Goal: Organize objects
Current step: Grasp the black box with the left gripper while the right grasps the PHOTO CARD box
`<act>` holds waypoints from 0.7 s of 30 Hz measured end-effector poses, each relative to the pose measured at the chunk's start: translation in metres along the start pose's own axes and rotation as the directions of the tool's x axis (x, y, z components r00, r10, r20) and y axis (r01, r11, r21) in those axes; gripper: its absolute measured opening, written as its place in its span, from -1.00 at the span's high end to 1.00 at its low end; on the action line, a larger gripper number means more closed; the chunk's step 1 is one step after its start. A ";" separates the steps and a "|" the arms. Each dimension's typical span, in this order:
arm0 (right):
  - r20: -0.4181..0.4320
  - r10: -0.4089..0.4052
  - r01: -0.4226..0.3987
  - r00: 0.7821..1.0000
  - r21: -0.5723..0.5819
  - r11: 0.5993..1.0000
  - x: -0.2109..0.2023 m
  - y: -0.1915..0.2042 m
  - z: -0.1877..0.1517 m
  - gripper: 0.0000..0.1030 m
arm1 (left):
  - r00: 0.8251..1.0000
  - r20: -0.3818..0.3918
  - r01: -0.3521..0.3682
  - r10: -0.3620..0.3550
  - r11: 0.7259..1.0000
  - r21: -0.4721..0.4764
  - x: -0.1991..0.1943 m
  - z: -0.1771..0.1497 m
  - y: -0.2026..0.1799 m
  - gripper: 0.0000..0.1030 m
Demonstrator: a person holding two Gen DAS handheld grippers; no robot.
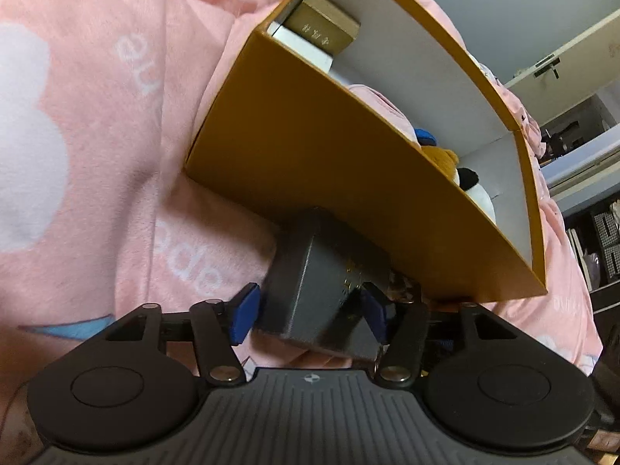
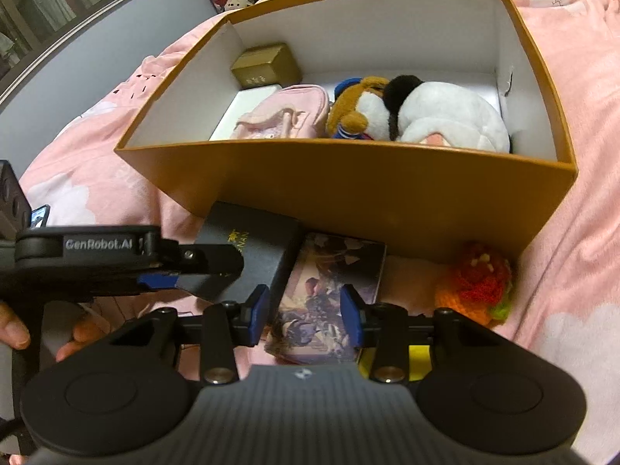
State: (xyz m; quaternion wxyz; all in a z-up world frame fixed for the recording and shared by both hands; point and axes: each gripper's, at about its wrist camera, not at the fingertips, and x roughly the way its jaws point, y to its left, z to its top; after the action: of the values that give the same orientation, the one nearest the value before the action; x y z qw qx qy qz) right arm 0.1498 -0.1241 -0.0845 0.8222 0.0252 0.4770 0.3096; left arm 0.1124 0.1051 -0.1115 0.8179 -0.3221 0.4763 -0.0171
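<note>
On the pink bed cover [image 2: 581, 124], against the orange box [image 2: 348, 190], the left gripper [image 1: 310, 310] clamps its fingers on a black case [image 1: 310, 294]; the right gripper [image 2: 306, 308] holds its fingers apart astride an illustrated card pack [image 2: 325, 290].

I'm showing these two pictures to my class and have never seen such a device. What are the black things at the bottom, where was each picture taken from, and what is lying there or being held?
No robot here: a person holds a hand-operated gripper in each hand, each carrying a wide-angle camera looking along its jaws. One picture comes from the left gripper, the other from the right gripper.

Both look at an orange box on a pink blanket. Inside are plush toys, a pink pouch and a gold box.

In front lie a black box, an illustrated card box and a crocheted toy. The left jaws sit either side of the black box; whether they grip it is unclear. The right jaws are open over the card box.
</note>
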 end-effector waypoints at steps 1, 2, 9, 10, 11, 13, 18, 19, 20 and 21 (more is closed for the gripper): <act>0.002 -0.003 0.003 1.000 0.001 1.000 0.000 -0.001 0.000 0.15 | 1.000 -0.001 0.000 0.000 1.000 -0.003 0.002 0.001 0.001 -0.42; 0.003 -0.005 0.005 1.000 0.002 1.000 0.000 -0.002 0.001 0.15 | 1.000 -0.006 0.003 -0.003 1.000 -0.010 0.004 0.002 0.002 -0.46; -0.010 -0.030 0.030 1.000 0.056 0.998 0.005 -0.020 0.007 0.06 | 0.998 -0.036 0.044 -0.047 0.996 -0.071 0.015 0.005 0.014 -0.50; -0.026 -0.020 0.022 0.999 0.079 0.997 0.008 -0.025 0.007 0.06 | 0.998 -0.037 0.049 -0.051 0.997 -0.068 0.014 0.004 0.014 -0.46; -0.043 -0.004 0.008 0.999 0.106 0.994 0.011 -0.030 0.007 0.06 | 0.998 -0.038 0.047 -0.049 0.997 -0.060 0.013 0.004 0.014 -0.45; -0.066 0.035 -0.024 0.997 0.152 0.988 0.017 -0.038 0.006 0.03 | 0.999 -0.035 0.037 -0.038 0.999 -0.040 0.010 0.002 0.012 -0.38; -0.091 0.117 -0.093 0.989 0.240 0.966 0.029 -0.053 0.008 -0.10 | 0.999 -0.012 0.031 -0.031 0.999 -0.019 -0.003 -0.004 0.012 -0.13; -0.093 0.130 -0.103 0.987 0.256 0.961 0.031 -0.055 0.008 -0.10 | 1.000 -0.006 0.030 -0.030 0.999 -0.011 -0.007 -0.005 0.012 -0.10; -0.093 0.140 -0.110 0.986 0.271 0.956 0.033 -0.057 0.008 -0.10 | 1.000 -0.001 0.028 -0.028 1.000 -0.004 -0.010 -0.007 0.011 -0.07; -0.094 0.150 -0.119 0.984 0.281 0.952 0.035 -0.059 0.009 -0.10 | 1.000 0.001 0.028 -0.028 1.000 -0.002 -0.013 -0.008 0.011 -0.05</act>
State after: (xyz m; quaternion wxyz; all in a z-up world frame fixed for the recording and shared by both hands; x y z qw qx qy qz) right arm 0.1976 -0.1512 -0.1262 0.7592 0.1536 0.5585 0.2968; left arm 0.0957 0.1141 -0.1105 0.8176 -0.3294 0.4714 -0.0280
